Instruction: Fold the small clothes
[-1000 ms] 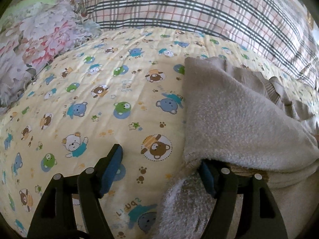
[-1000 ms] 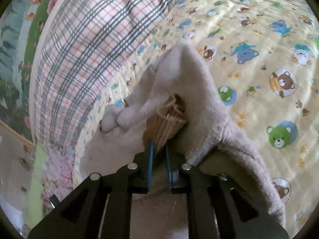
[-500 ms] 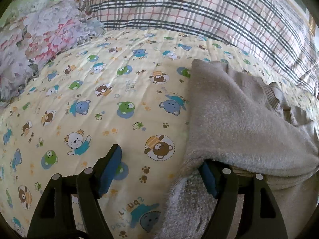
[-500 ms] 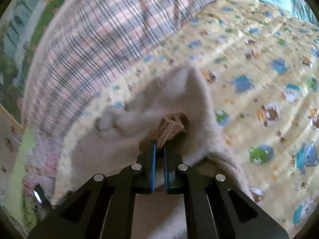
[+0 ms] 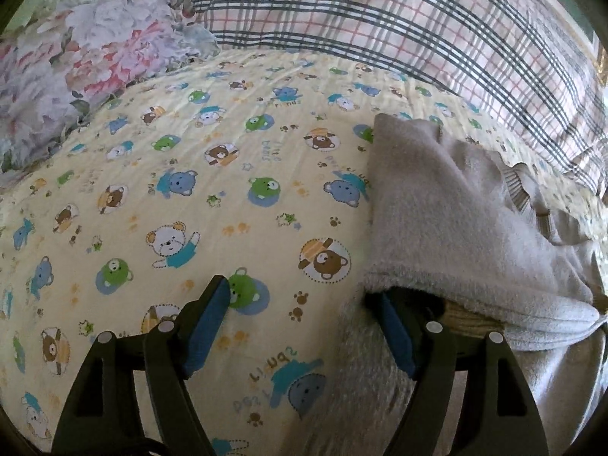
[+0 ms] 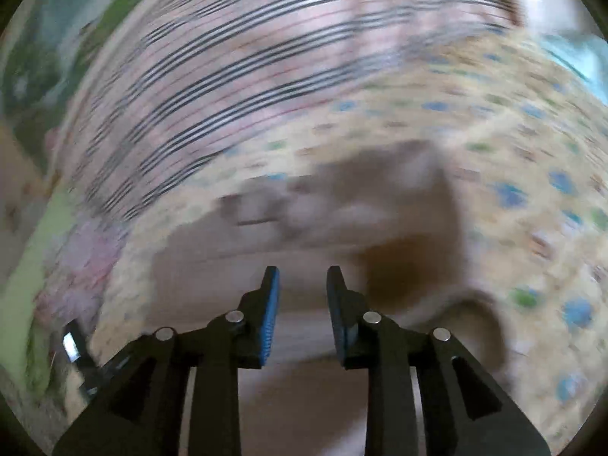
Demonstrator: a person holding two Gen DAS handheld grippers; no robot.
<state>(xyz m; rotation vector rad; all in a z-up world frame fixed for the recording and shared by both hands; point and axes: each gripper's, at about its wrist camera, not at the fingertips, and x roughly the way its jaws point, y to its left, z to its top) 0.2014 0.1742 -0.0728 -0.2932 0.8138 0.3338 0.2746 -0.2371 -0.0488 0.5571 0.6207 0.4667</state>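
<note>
A small grey-beige fleece garment [image 5: 448,212] lies folded over on the bear-print sheet [image 5: 212,190], at the right of the left wrist view. My left gripper [image 5: 304,292] is open and low over the sheet. Its right finger [image 5: 395,326] sits under the garment's folded edge; its left finger [image 5: 209,315] is over bare sheet. In the blurred right wrist view the garment [image 6: 364,205] lies ahead on the sheet. My right gripper [image 6: 302,277] is open, empty, a little above it.
A plaid pillow or blanket [image 5: 380,22] runs along the back of the bed. A floral cushion [image 5: 87,60] lies at the back left. The right wrist view is motion-blurred; the plaid cloth [image 6: 247,57] shows behind the garment.
My right gripper has let go of the garment's ribbed cuff, opened and pulled back fast. The garment has dropped flat. My left gripper stays open in about the same place.
</note>
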